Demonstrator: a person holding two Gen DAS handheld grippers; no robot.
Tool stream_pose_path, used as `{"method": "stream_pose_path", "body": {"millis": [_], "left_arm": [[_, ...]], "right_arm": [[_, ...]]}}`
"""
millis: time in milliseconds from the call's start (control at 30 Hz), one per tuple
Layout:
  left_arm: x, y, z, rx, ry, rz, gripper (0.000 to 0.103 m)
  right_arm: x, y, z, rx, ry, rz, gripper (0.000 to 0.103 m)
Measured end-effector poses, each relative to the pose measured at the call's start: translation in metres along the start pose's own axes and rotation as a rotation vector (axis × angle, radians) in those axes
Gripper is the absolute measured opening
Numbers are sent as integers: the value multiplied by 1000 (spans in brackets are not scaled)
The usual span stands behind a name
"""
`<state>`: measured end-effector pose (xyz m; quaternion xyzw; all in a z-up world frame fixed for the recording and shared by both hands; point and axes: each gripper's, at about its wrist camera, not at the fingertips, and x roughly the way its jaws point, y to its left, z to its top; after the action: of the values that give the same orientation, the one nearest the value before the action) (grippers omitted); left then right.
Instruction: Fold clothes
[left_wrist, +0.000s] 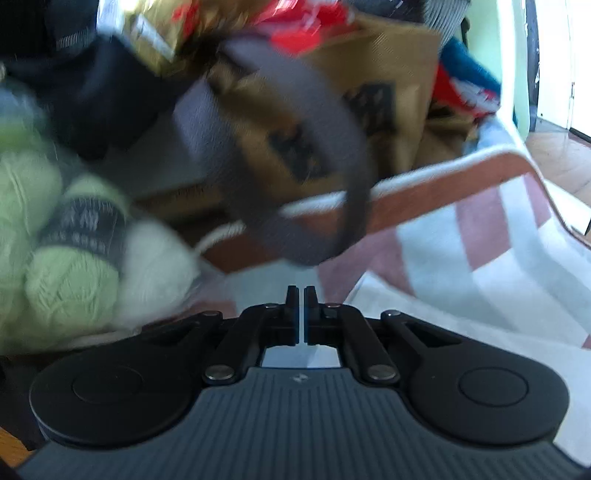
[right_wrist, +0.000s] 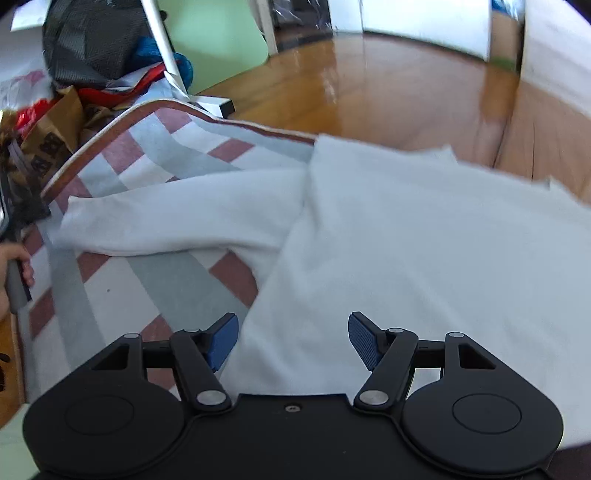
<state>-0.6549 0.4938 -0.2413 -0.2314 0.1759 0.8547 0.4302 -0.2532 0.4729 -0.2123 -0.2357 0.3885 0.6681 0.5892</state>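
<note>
A white long-sleeved top (right_wrist: 406, 258) lies spread on a checked blanket (right_wrist: 147, 177), one sleeve (right_wrist: 177, 221) stretched out to the left. My right gripper (right_wrist: 293, 339) hovers open over the near edge of the top's body, blue pads (right_wrist: 360, 339) wide apart, nothing between them. My left gripper (left_wrist: 301, 314) is shut low over the blanket (left_wrist: 480, 258); only a thin pale slit shows between its fingers, and no cloth shows in them. In the right wrist view a hand (right_wrist: 16, 262) holds that left gripper (right_wrist: 22, 214) just left of the sleeve's end. Both views are blurred.
Clutter crowds the blanket's far left edge: pale green yarn balls (left_wrist: 66, 266), a brown paper bag (left_wrist: 332, 122) with a grey strap (left_wrist: 295, 155), red and blue items (left_wrist: 465, 81), a dark bag (right_wrist: 92, 40). Wooden floor (right_wrist: 369, 85) lies beyond the blanket.
</note>
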Motion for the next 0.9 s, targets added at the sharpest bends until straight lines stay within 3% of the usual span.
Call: {"method": "stream_pose_path", "body": {"millis": [100, 233, 267, 300, 367, 433, 500, 533, 600, 667, 733, 833, 867, 900], "left_arm": [[0, 13, -1, -7, -1, -18, 2], [-4, 16, 3, -111, 76, -184, 6], [-3, 18, 1, -150, 111, -194, 6], [-2, 20, -2, -187, 146, -197, 13], [0, 25, -6, -262, 215, -203, 40], [-3, 35, -10, -319, 254, -159, 74], [-2, 37, -13, -331, 258, -80, 88], [-1, 38, -15, -334, 258, -38, 88], [9, 37, -19, -326, 288, -62, 89], [11, 31, -19, -270, 258, -102, 91], [15, 21, -20, -209, 249, -139, 91], [20, 0, -24, -60, 213, -82, 93], [19, -4, -26, -37, 184, -90, 89], [18, -6, -28, -23, 150, -108, 70]], "right_arm": [[1, -9, -5, 25, 13, 1, 72], [1, -18, -11, 56, 24, -1, 72], [0, -19, -13, 64, 21, 1, 72], [-2, -20, -14, 72, 18, 4, 72], [-5, -22, -16, 88, 13, 10, 71], [-7, -25, -18, 99, 12, 16, 72], [-8, -27, -19, 109, 11, 21, 72], [-7, -28, -19, 117, 11, 26, 72], [-4, -30, -17, 131, 8, 38, 72], [1, -27, -10, 122, 5, 54, 72], [9, -17, 1, 63, -5, 60, 72], [19, 7, 13, -91, -27, 86, 72], [21, 16, 15, -146, -39, 110, 72], [23, 24, 17, -194, -49, 130, 71]]}}
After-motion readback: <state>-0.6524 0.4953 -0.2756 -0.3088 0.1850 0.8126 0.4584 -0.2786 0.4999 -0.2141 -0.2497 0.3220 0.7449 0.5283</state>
